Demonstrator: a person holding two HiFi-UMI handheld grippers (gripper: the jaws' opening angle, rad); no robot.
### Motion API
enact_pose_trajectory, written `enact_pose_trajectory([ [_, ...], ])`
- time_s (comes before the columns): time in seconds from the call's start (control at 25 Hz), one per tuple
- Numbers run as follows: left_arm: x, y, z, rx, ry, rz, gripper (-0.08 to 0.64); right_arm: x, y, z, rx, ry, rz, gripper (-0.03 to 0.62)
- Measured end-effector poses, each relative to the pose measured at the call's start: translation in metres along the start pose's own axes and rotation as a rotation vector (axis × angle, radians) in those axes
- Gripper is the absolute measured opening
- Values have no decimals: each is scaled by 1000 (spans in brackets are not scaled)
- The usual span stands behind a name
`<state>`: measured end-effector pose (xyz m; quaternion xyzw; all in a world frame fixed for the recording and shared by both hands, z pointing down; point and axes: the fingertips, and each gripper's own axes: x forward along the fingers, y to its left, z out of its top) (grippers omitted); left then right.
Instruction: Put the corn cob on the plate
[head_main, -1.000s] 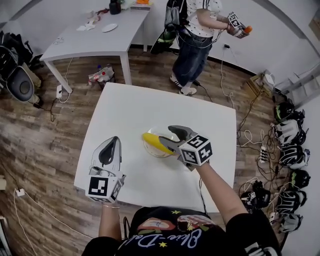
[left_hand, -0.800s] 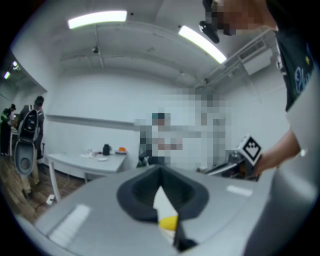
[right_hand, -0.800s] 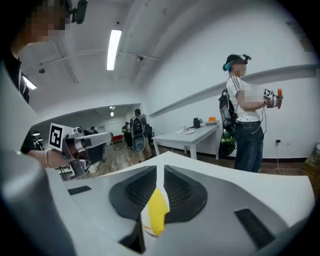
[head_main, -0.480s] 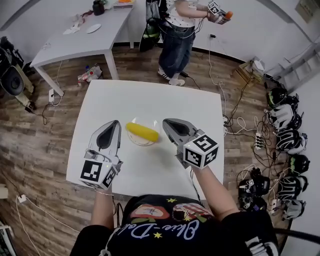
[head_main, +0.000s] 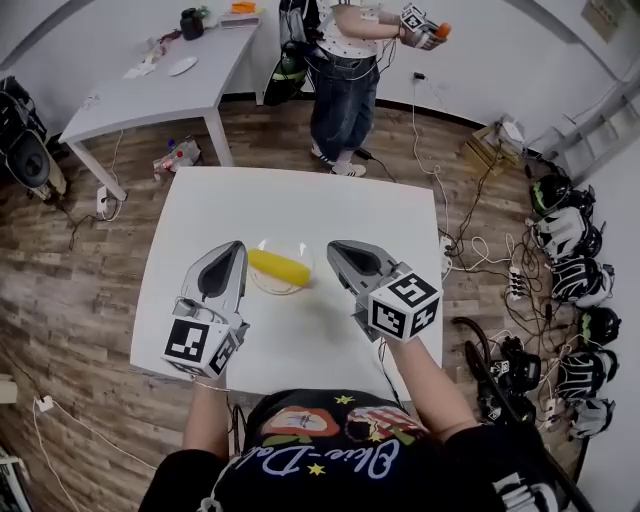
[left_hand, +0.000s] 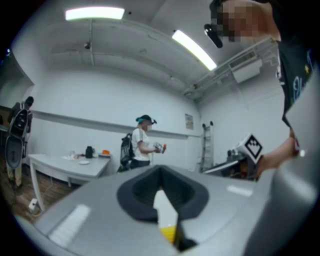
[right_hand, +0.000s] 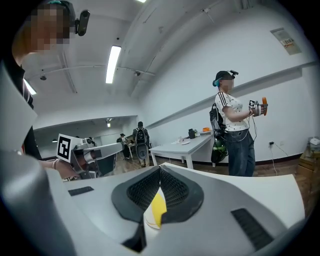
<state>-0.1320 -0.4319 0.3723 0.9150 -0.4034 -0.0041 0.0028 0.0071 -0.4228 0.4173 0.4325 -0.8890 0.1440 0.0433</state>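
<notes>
A yellow corn cob (head_main: 280, 267) lies across a clear glass plate (head_main: 272, 290) in the middle of the white table (head_main: 300, 200). My left gripper (head_main: 236, 246) hovers just left of the plate, jaws shut and empty. On the plate's right side my right gripper (head_main: 334, 246) is also shut, holding nothing and apart from the cob. In the left gripper view a sliver of the corn cob (left_hand: 168, 232) shows below the closed left gripper (left_hand: 160, 169). The right gripper view shows the corn cob (right_hand: 157, 209) and plate (right_hand: 149, 223) beneath the closed right gripper (right_hand: 160, 167).
Another person (head_main: 345, 70) stands beyond the table's far edge holding grippers. A grey table (head_main: 150, 90) with small items stands at the back left. Cables and helmets (head_main: 570, 270) lie on the wooden floor to the right.
The right gripper, open around the cob's end a second ago, has let it go, drawn back to the right and shut. The left gripper has moved in beside the plate.
</notes>
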Motion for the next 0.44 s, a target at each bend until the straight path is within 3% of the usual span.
enact_pose_trajectory([
  [0.44,8,-14,6,36,13,-31,-14,-7,-5,1,-7,5,-2,17],
])
